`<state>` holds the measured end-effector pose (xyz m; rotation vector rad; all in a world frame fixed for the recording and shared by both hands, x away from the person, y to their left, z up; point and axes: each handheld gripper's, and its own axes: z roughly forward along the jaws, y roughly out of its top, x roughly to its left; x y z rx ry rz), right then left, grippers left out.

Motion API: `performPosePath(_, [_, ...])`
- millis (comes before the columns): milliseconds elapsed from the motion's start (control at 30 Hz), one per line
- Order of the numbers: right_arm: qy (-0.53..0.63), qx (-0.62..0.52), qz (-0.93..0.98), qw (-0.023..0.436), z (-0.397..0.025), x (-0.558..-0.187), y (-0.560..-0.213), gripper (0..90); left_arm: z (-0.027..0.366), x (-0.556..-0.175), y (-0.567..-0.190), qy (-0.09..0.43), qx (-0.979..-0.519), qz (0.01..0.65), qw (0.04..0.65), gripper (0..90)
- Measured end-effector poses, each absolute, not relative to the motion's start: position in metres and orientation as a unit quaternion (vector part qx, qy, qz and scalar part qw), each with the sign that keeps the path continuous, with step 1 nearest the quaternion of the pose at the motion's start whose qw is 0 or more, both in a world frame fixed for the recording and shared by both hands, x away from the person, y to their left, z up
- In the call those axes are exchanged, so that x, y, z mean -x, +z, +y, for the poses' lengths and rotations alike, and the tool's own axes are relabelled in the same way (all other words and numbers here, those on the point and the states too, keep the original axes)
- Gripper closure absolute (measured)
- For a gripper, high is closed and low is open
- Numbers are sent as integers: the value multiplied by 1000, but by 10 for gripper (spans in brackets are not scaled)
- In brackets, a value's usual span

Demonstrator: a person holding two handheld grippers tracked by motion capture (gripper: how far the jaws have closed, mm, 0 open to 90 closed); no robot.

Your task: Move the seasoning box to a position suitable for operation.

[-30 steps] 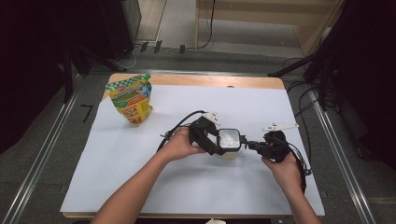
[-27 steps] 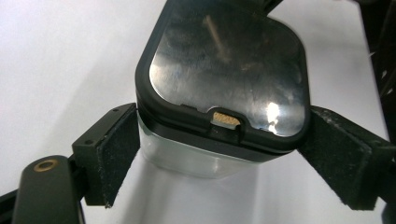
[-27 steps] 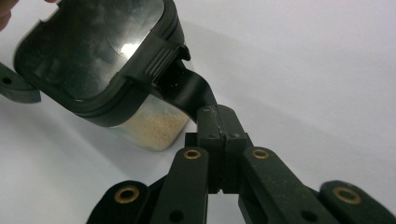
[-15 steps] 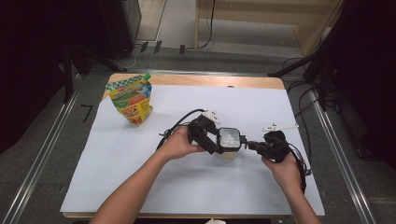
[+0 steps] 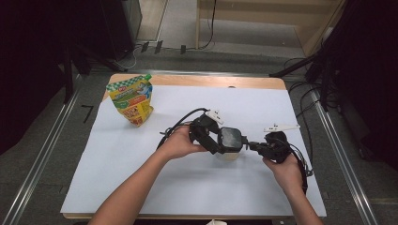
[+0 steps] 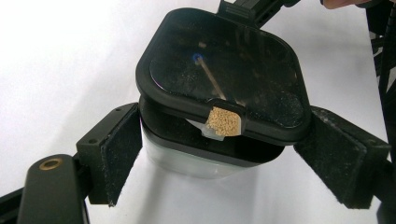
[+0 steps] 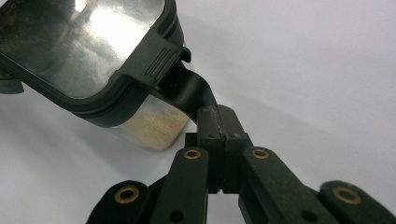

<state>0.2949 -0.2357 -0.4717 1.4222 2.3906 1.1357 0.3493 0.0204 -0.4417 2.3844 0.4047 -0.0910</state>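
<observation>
- I see a clear container (image 5: 228, 152) with a black lid (image 5: 230, 138) near the middle of the white tabletop (image 5: 141, 178), between my two grippers.
- Left gripper (image 5: 212, 138) comes at the container from the left. In the left gripper view its fingers (image 6: 119, 151) are spread wide, one either side of the container body (image 6: 196, 161). Left pad looks just at the wall, right pad close by; I can't tell if either is actually touching, so no firm hold.
- Lid (image 6: 224, 74) sits tilted in that view, raised on the near edge, a small tan patch (image 6: 223, 122) at its front lip.
- Right gripper (image 5: 256, 146) comes from the right, fingers (image 7: 219, 128) pressed fully together on a black tab (image 7: 191, 91) under the lid's latch side (image 7: 156, 58).
- Right gripper view: lid top is glossy, the container wall below it shows pale grainy contents (image 7: 152, 123).
- Container base rests on the tabletop.
- A yellow-green pouch (image 5: 131, 99) stands upright at the far left of the tabletop, well apart from the container.
- Both hands grip the gripper handles, forearms come in from the bottom of the high view.
</observation>
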Motion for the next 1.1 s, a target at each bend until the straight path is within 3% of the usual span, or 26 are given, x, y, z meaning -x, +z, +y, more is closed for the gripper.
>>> performPosePath(533, [378,-471,794,66,-236,-295,-472,900,20,-345,-428,-23,-918,155,363,189])
performPosePath(567, [379,-471,794,66,-236,-295,-472,900,22,-345,-426,-48,-915,145,373,361])
performPosePath(800, [380,-468,795,67,-236,-295,-471,900,15,-341,-421,-48,-916,140,372,395])
performPosePath(1100, [384,-467,794,63,-237,-295,-472,900,9,-340,-411,-66,-918,137,366,548])
